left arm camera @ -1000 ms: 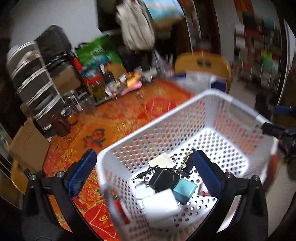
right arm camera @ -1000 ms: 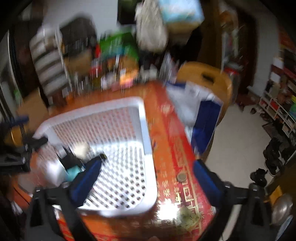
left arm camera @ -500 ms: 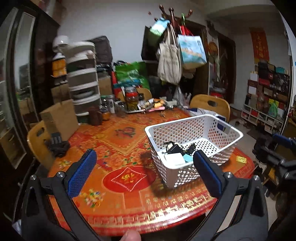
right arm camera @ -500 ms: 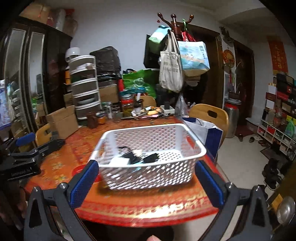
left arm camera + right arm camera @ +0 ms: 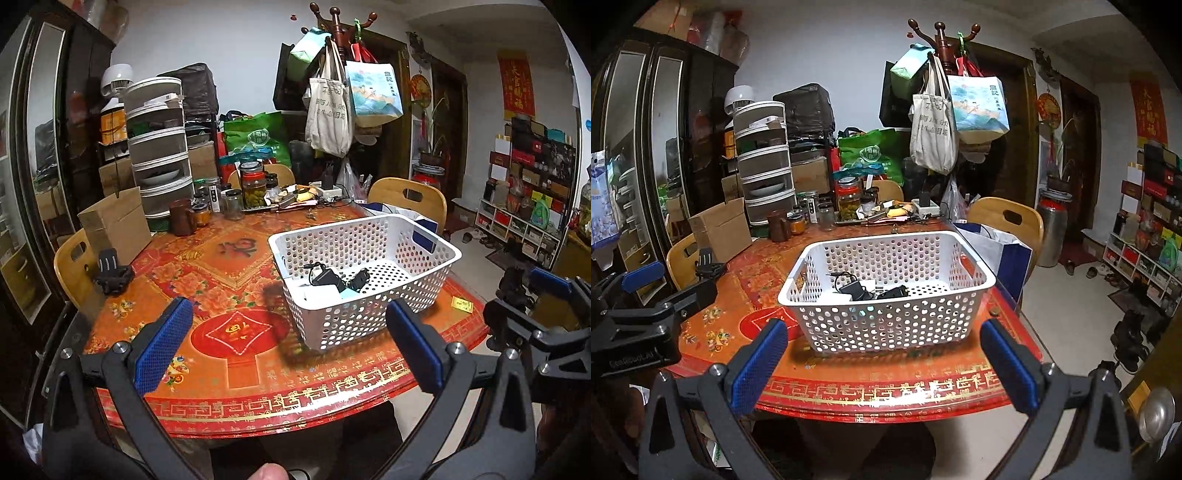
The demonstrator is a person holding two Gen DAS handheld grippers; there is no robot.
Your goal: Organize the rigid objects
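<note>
- Both tongs are held back from the near table edge, level with each other: the left gripper [image 5: 288,347] and the right gripper [image 5: 882,365] each have their blue-padded jaws spread wide, with nothing between the pads.
- From the right wrist view, the left gripper [image 5: 646,314] appears at the far left, beside the table; from the left wrist view, the right gripper [image 5: 535,317] appears at the far right.
- Round table [image 5: 229,280], covered in a red and orange patterned cloth, fills the middle of the room; wooden chairs stand around it.
- Stacked drawer unit [image 5: 159,147] and cardboard box [image 5: 114,225] stand at the far left of the table.
- White perforated basket [image 5: 886,321] sits on the table near its right edge, directly ahead of the right gripper.
- Jars [image 5: 253,184] and assorted clutter line the far edge of the table.
- Black chargers [image 5: 853,288] with their cords lie inside the basket at its left end, on top of a white block [image 5: 321,295] and next to a teal item [image 5: 347,293].
- Small yellow slip [image 5: 461,303] lies on the cloth just to the right of the basket.
</note>
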